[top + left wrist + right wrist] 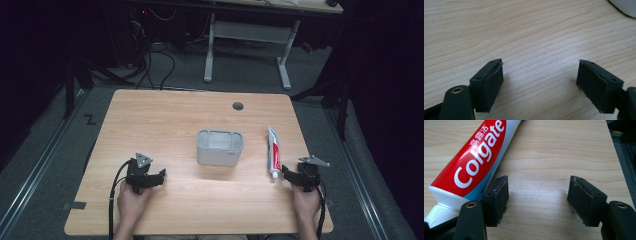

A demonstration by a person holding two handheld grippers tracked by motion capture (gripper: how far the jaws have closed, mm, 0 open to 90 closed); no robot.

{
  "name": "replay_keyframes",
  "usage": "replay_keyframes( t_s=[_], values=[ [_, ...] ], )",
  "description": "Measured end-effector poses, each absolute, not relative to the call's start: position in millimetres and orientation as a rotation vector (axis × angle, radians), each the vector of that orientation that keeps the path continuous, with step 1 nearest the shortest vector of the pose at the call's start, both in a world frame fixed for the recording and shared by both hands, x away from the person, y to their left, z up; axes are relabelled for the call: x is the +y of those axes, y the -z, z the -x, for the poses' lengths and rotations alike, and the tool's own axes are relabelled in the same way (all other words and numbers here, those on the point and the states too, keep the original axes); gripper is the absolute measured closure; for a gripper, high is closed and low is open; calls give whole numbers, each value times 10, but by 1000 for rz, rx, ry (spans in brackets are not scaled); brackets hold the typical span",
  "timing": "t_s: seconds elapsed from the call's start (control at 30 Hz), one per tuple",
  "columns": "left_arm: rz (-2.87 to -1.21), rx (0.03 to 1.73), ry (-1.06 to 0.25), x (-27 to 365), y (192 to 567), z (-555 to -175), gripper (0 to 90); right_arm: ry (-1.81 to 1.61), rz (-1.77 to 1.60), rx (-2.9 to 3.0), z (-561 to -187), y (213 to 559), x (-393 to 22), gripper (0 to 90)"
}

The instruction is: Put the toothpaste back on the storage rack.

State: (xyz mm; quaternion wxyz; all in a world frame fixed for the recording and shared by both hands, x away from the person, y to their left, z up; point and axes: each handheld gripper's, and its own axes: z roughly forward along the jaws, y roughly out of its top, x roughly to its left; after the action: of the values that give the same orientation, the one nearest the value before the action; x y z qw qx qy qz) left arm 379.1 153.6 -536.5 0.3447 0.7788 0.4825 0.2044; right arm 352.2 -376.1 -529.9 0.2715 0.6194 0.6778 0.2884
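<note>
Left gripper (161, 176) is held low over the wooden table (165, 120) at about 8 o'clock from the table centre, grasped by the left hand (131, 200). In the left gripper view its jaws are spread wide, with bare wood grain between the pads (489, 86); nothing is pinched. A rounded pale corner of the grey container (624, 7) is seen at 1 o'clock in that view, well apart from the jaws.

Right gripper (285, 173) is held at about 4 o'clock from the table centre by the right hand (306, 202). In the right gripper view its jaws are likewise spread wide, and only table surface is seen between them. The toothpaste tube (475, 160), red and white, is lying flat just outside the left-hand jaw of that view; whether the tube is touched by it cannot be told. The white cap (439, 215) is pointed toward 7 o'clock.

In the high view the toothpaste tube (273, 151) is lying at 3 o'clock from the grey container (219, 147), apart from it, near the table's right edge.
</note>
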Motion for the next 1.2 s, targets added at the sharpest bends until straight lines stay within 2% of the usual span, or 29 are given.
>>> replay_keyframes(
  t_s=[0.6, 1.2],
  values=[
    [-2023, 1257, -531, 1537, 5363, -3795, 218, -765, -1682, 1810, -3527, 5299, -3745, 317],
    [-2022, 1256, -529, 1540, 5365, -3791, 213, -777, -1665, 1852, -3504, 5300, -3726, 261]
  ],
)
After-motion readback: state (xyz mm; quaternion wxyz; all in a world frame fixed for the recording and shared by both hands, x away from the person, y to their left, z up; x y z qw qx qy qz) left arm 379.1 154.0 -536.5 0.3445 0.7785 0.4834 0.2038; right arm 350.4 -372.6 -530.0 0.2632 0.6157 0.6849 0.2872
